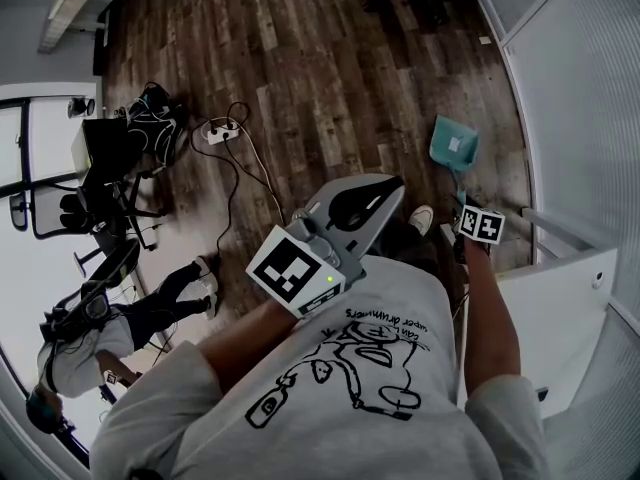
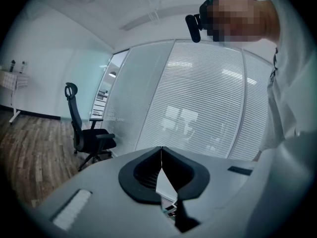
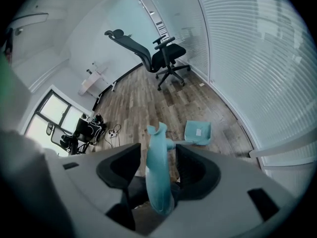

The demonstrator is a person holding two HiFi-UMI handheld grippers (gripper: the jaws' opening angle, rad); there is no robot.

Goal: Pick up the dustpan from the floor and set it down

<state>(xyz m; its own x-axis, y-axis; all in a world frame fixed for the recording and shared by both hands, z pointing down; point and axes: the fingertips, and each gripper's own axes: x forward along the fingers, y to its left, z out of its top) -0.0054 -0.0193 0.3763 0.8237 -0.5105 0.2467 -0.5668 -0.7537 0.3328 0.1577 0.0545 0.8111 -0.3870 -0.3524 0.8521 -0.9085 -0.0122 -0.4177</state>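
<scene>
The dustpan (image 1: 455,146) sits with its teal pan on the wooden floor (image 1: 300,48), near the frosted glass wall (image 1: 590,88), well apart from an office chair (image 3: 158,58). Its long handle (image 3: 159,182) rises between the spread jaws of the right hand-held gripper (image 3: 158,150), clear of both pads. The left hand-held gripper (image 2: 161,150), raised and empty, has its jaws pressed together.

A black office chair (image 3: 166,53) stands well ahead of the right gripper (image 3: 157,155), beside the glass wall (image 3: 257,58); cables (image 3: 115,131) lie leftward.
</scene>
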